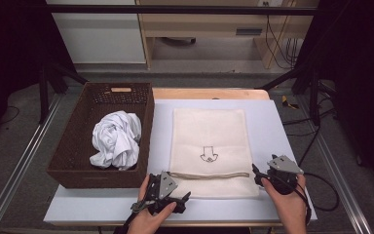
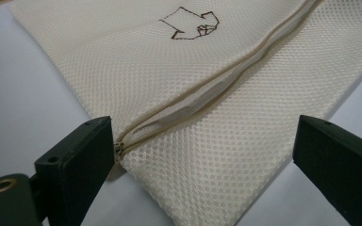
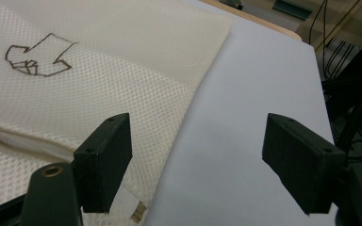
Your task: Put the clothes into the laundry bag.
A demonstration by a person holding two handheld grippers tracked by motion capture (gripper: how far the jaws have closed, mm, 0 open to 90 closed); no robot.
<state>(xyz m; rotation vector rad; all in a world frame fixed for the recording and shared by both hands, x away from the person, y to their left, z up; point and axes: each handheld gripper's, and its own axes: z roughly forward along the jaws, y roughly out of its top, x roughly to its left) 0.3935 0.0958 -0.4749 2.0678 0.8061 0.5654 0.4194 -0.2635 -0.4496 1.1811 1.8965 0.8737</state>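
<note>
Cream mesh laundry bag (image 1: pixel 209 141), zipper (image 2: pixel 202 92) seemingly part-open

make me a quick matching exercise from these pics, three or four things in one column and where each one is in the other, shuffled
Things:
1. white garment
2. mesh bag
3. left gripper
4. right gripper

Places:
A. at the bag's near right corner
B. flat on the white board
C. inside the brown basket
D. at the zipper's left end

Pairs: 1-C, 2-B, 3-D, 4-A
</note>
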